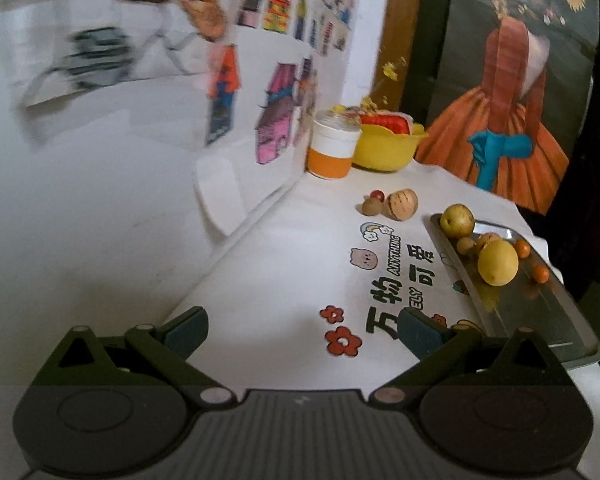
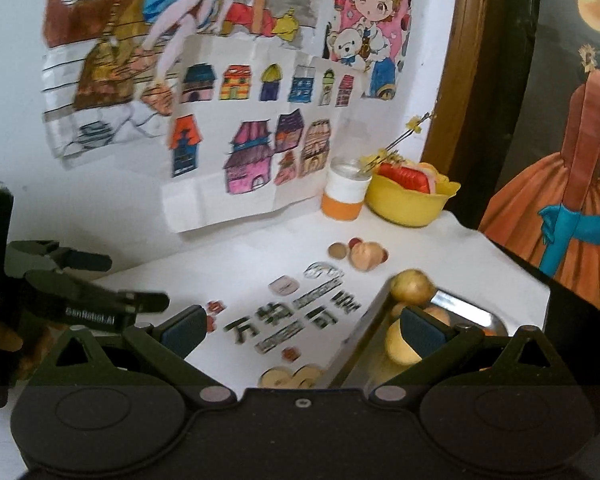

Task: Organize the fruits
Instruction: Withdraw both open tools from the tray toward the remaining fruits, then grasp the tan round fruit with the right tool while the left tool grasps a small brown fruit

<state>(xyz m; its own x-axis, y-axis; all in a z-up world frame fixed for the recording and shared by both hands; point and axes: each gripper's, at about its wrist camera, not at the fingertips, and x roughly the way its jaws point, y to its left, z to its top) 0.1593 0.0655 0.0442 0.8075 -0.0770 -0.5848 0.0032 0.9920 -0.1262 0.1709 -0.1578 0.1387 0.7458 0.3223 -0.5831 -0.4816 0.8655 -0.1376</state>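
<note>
A metal tray (image 1: 556,320) at the table's right holds a yellow-green pear (image 1: 457,220), a large yellow fruit (image 1: 497,262), small brown fruits and two small orange ones (image 1: 541,273). A walnut (image 1: 403,204), a small brown fruit (image 1: 371,206) and a small red one (image 1: 377,195) lie on the white table beyond the tray. My left gripper (image 1: 300,332) hangs open and empty over the printed table cover, left of the tray. My right gripper (image 2: 304,330) is open too, its right finger over the tray (image 2: 468,312), hiding part of the yellow fruit (image 2: 396,344). The walnut (image 2: 365,256) lies farther back.
A yellow bowl (image 1: 388,146) of red and yellow items and an orange-and-white cup (image 1: 332,148) stand in the back corner. Drawings hang on the wall to the left. A large painting leans behind the table's right edge. The left gripper (image 2: 138,280) shows at the right wrist view's left side.
</note>
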